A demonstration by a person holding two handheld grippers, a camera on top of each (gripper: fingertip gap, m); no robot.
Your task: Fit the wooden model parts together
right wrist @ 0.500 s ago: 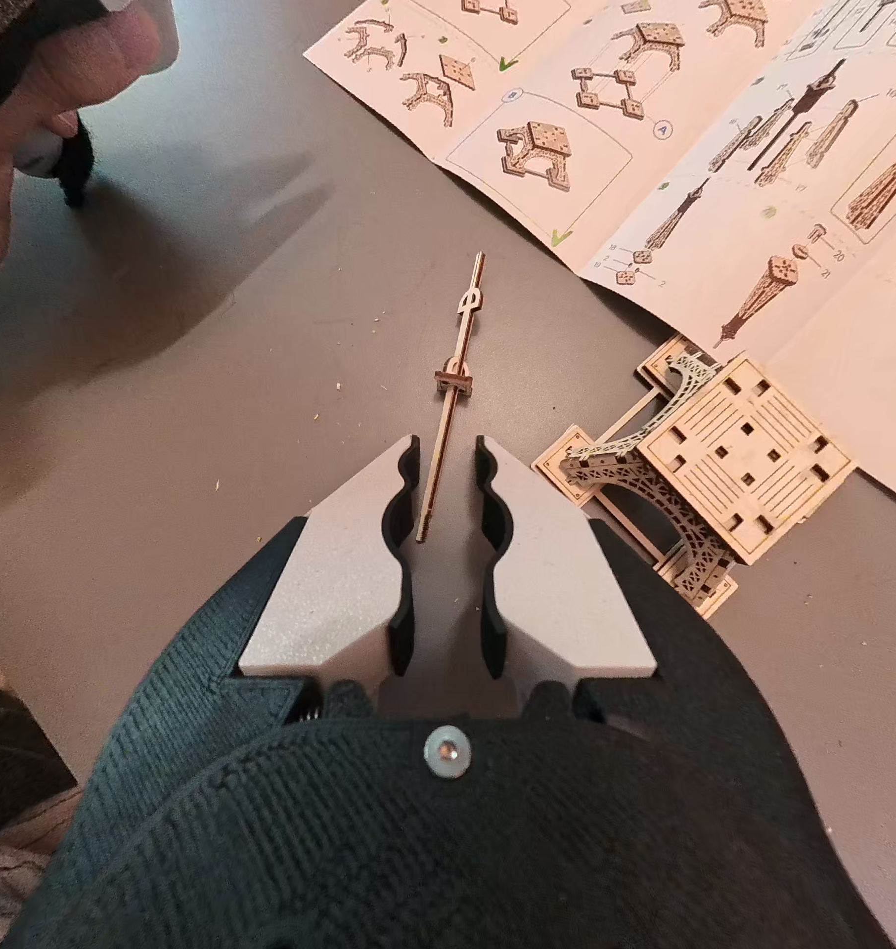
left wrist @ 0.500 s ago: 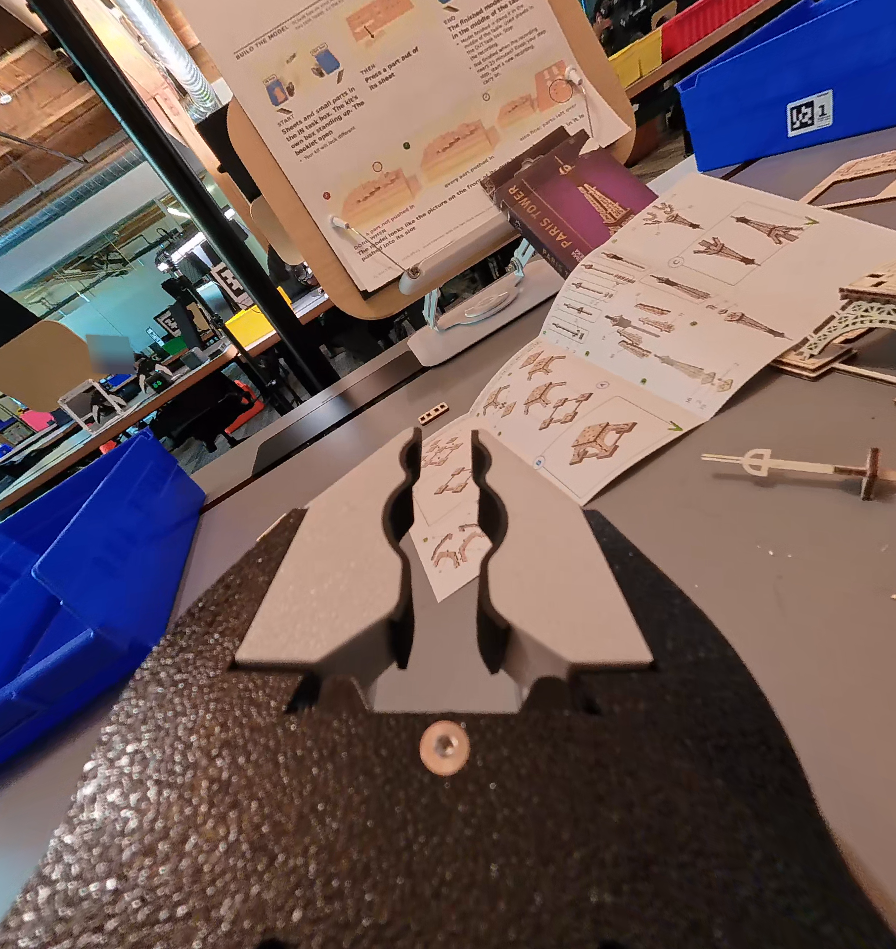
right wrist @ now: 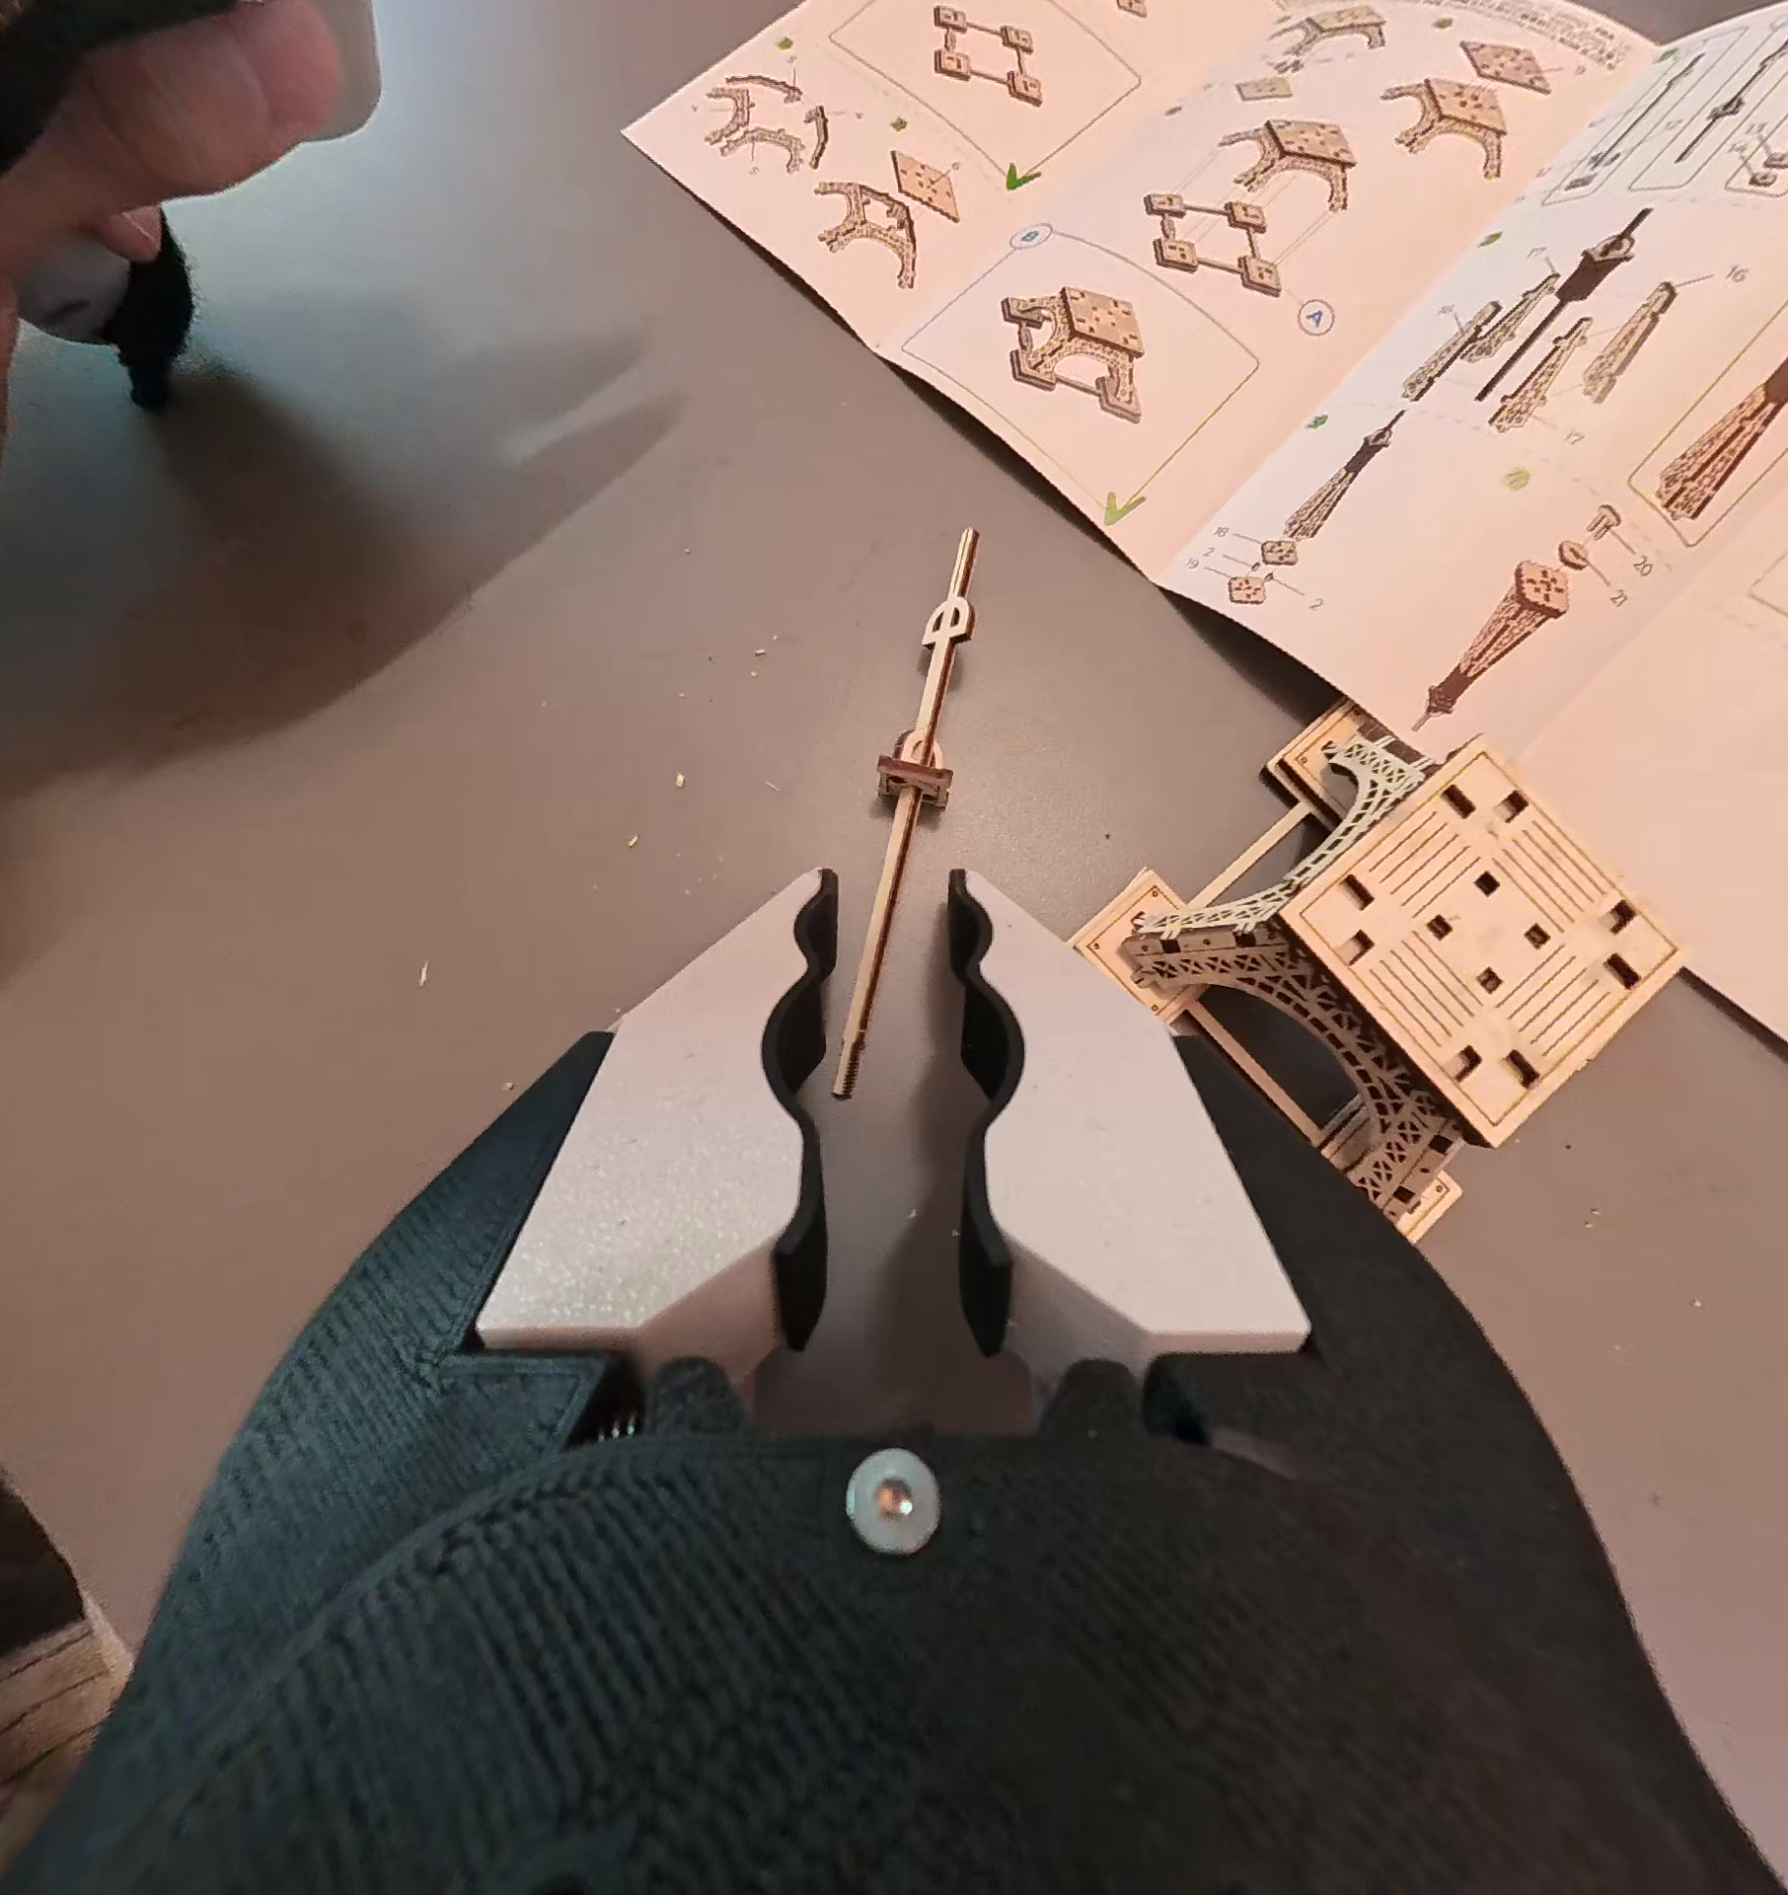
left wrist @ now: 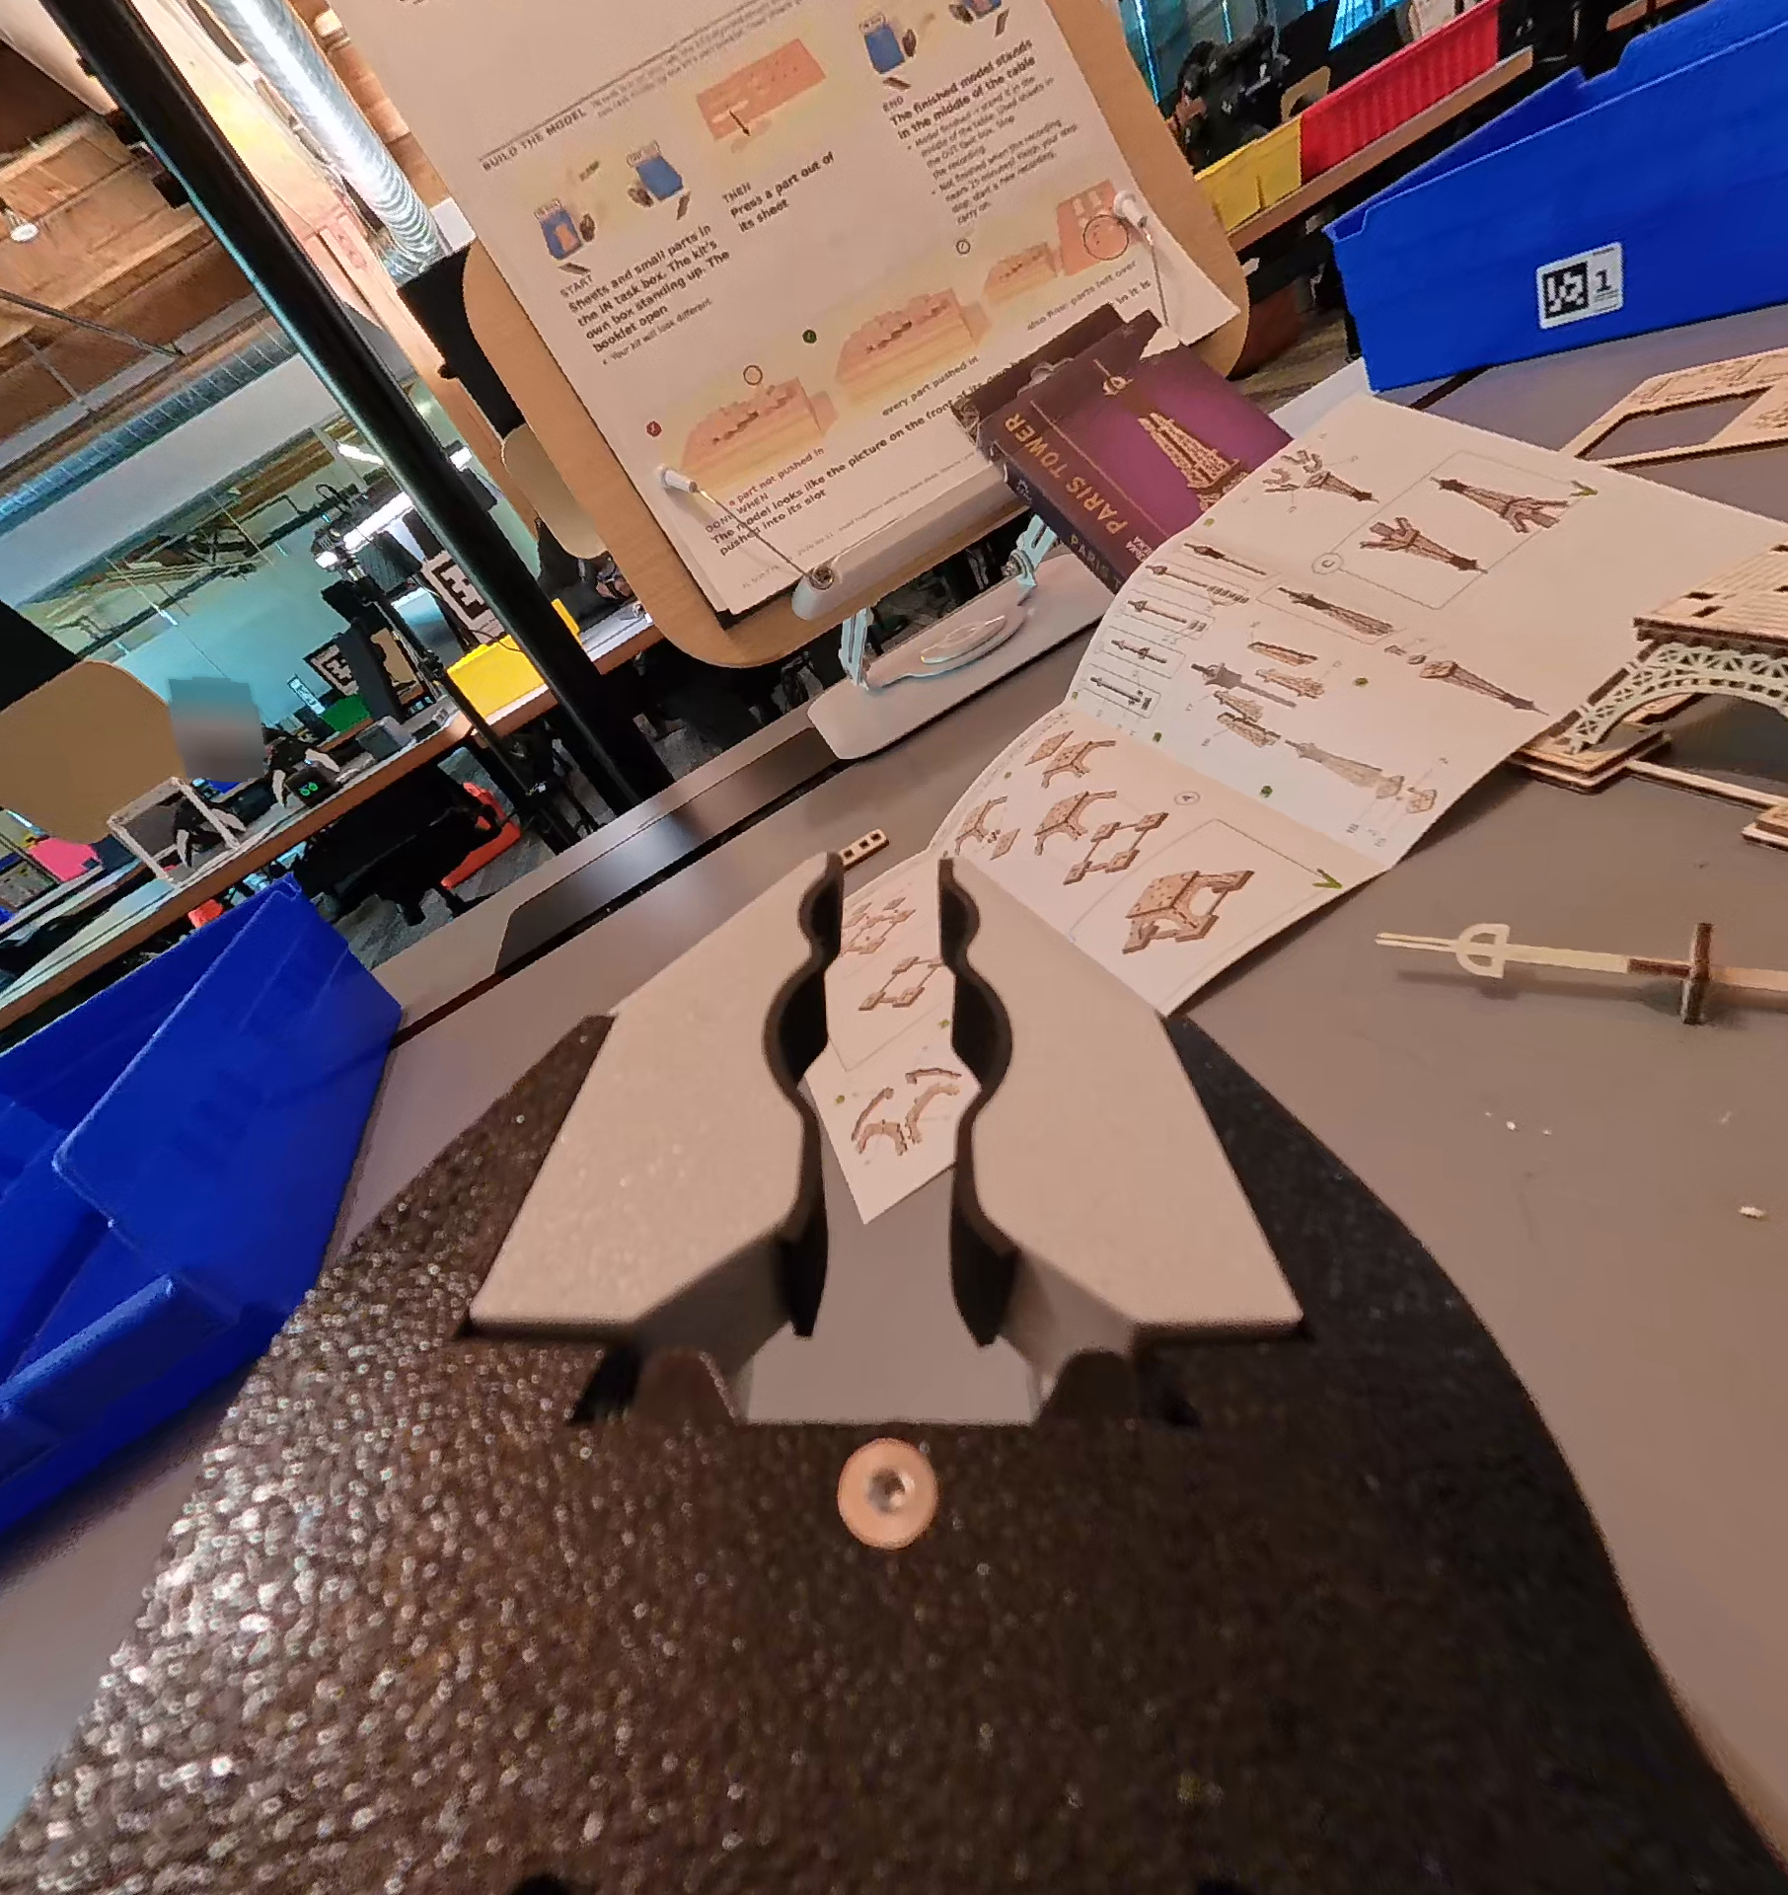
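The table (right wrist: 459,923) looks smooth, grey and matt; tiny wood crumbs lie on it; the thin stick (right wrist: 905,810) is pale bare wood with dark burnt edges; the tower base (right wrist: 1403,954) is the same pale wood, cut into fine lace, with a flat top full of square holes; the booklet (right wrist: 1279,308) is smooth paper, creased at its folds; the right gripper (right wrist: 888,892) has grey, grainy, matt plastic fingers (right wrist: 664,1159) with black inner edges, on a dark ribbed plastic body; the left gripper (left wrist: 888,882) has like fingers (left wrist: 664,1159) on a black bumpy body that glints; a shiny metal screw (left wrist: 887,1490) sits there; the bin (left wrist: 152,1179) is glossy blue plastic; the box (left wrist: 1126,472) is purple card.
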